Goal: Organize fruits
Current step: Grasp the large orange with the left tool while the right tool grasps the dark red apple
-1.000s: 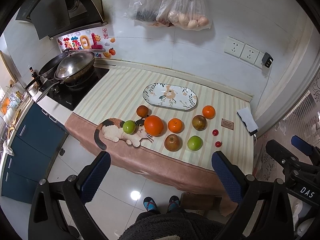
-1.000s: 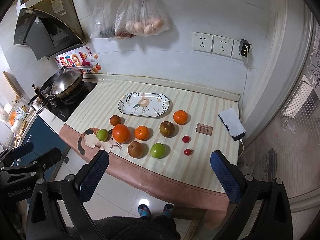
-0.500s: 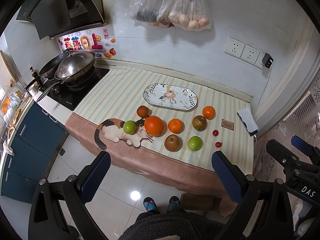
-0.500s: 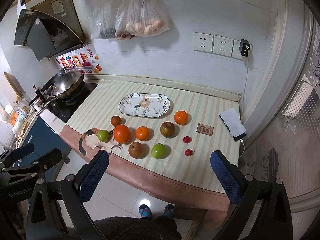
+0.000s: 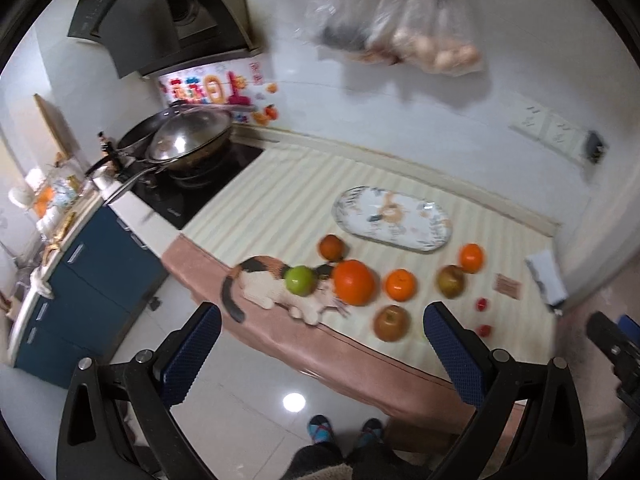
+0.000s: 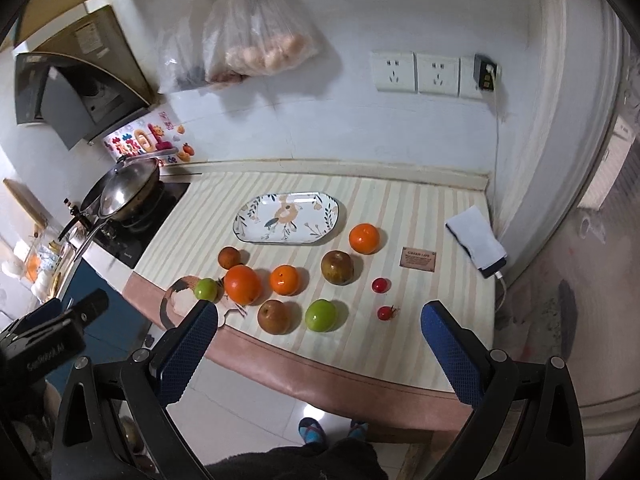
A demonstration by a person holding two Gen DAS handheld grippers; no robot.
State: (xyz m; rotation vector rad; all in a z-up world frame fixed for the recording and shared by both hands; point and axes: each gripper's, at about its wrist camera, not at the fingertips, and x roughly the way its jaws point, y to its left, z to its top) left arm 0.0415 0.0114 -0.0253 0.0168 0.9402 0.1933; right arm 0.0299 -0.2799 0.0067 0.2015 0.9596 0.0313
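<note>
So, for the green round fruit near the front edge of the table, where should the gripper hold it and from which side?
Grip the green round fruit across its widest middle, coming from above and the front table edge. Its right side is free; the brown round fruit sits close on its left, so one finger must slip into that narrow gap. The right gripper is open and probably nearest.

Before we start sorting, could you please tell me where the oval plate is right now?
In the right wrist view, the empty oval plate lies on the striped counter behind the fruit, right of the wok.
</note>
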